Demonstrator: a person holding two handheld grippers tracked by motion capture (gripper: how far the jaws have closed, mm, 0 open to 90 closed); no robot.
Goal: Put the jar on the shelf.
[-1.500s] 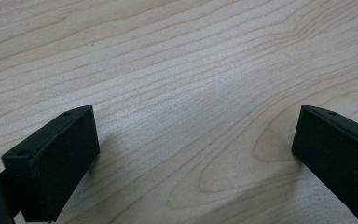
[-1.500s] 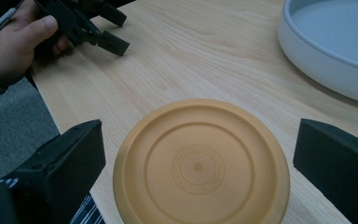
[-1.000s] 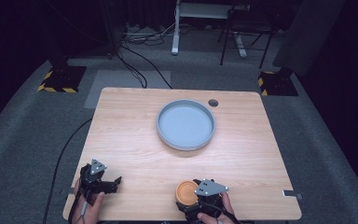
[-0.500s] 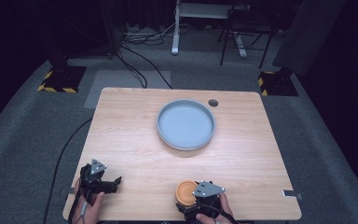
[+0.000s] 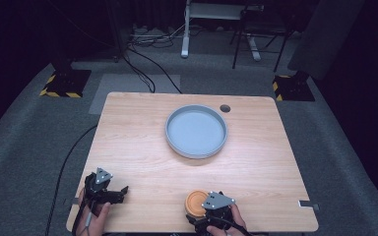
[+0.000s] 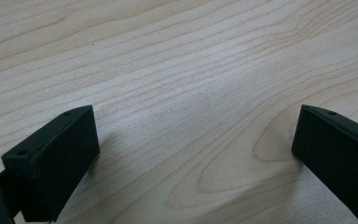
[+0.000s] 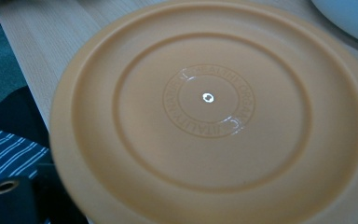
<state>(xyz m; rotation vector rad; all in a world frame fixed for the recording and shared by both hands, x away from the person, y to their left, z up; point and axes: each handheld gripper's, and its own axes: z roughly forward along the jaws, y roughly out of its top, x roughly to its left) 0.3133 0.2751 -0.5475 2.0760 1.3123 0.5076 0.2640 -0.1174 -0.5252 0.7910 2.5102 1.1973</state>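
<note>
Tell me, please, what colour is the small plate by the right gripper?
Orange plate, best in the right gripper view.

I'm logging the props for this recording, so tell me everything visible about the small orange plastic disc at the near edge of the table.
The small orange plastic disc is round and smooth, matte with a slight sheen. In the right gripper view its face shows a raised outer rim, a stepped inner ring and a central circle of embossed lettering, too blurred to read, around a tiny middle dot. In the high view it sits at the near edge of the light wooden table, right by the right gripper. Whether the jaws grip it cannot be told.
</note>
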